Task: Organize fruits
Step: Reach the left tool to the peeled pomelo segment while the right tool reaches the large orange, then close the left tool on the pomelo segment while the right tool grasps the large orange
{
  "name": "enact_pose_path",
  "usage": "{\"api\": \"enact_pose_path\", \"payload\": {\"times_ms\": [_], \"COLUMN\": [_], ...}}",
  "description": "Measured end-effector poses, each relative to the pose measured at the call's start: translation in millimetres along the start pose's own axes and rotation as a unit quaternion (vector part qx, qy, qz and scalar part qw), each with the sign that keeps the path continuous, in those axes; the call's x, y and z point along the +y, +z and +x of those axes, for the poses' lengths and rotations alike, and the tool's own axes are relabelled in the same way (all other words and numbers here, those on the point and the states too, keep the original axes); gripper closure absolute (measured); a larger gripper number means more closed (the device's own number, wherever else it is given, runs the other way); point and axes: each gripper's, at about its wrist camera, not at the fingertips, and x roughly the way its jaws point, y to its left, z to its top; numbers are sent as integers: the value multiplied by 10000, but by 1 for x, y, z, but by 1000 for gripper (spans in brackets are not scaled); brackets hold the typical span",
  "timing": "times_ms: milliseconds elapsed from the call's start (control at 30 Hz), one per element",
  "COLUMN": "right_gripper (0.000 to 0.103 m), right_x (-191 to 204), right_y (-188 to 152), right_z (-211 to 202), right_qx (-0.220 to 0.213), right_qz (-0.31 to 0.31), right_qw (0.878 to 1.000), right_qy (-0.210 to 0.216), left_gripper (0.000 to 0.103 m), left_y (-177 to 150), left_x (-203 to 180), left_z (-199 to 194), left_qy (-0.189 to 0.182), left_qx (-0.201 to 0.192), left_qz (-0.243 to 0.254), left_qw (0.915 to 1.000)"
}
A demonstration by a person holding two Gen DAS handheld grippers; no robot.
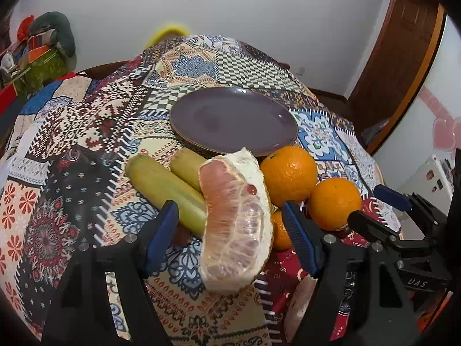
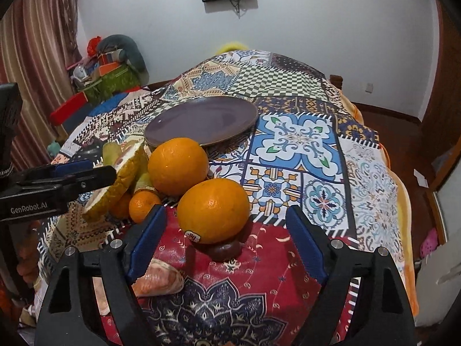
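A peeled pink pomelo wedge (image 1: 236,219) leans on two yellow-green stalks (image 1: 161,184). My left gripper (image 1: 230,206) is open around the wedge, with a gap between each blue pad and the fruit. Two big oranges (image 1: 288,173) (image 1: 334,201) lie right of it, and a small tangerine (image 1: 278,230) is tucked behind the wedge. My right gripper (image 2: 226,222) is open, its fingers on either side of the nearer stickered orange (image 2: 213,210) without touching it. A purple plate (image 1: 230,115) with nothing on it sits behind the fruit.
A second pomelo piece (image 2: 158,285) lies by my right gripper's left finger. A dark brown fruit (image 2: 227,250) sits under the near orange. My left gripper (image 2: 100,168) shows at the left of the right wrist view. The patchwork cloth (image 2: 302,144) drops off at the right edge.
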Motion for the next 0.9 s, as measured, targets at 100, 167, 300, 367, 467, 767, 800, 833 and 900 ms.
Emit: {"api": "enact_pose_path", "payload": {"times_ms": [100, 167, 300, 367, 467, 767, 800, 833, 900], "right_gripper": [21, 24, 27, 27, 31, 42, 42, 42, 42], "right_x": [-2, -3, -3, -3, -2, 1, 1, 1, 2], "right_y": [0, 0, 0, 0, -1, -1, -1, -1, -1], "right_z": [9, 12, 18, 22, 27, 33, 33, 33, 32], "right_qx": [121, 197, 303, 349, 420, 504, 500, 497, 489], "right_qz": [14, 35, 103, 158, 191, 156, 154, 152, 143], "right_qw": [9999, 9998, 9994, 9991, 9986, 9982, 9982, 9983, 9983], "right_qy": [34, 91, 133, 183, 249, 284, 284, 281, 274], "left_gripper": [29, 33, 34, 34, 34, 45, 46, 46, 47], "left_y": [1, 0, 0, -1, -3, -8, -8, -8, -9], "left_x": [-1, 0, 3, 3, 1, 3, 2, 2, 1], "left_z": [7, 12, 14, 14, 14, 12, 12, 12, 12], "left_qy": [22, 35, 23, -18, 23, 33, 33, 41, 48], "left_qx": [34, 70, 59, 46, 35, 116, 118, 120, 101], "left_qz": [42, 29, 7, 33, 113, 53, 56, 67, 81], "left_qw": [10000, 10000, 10000, 10000, 9999, 9999, 9999, 9999, 9999]}}
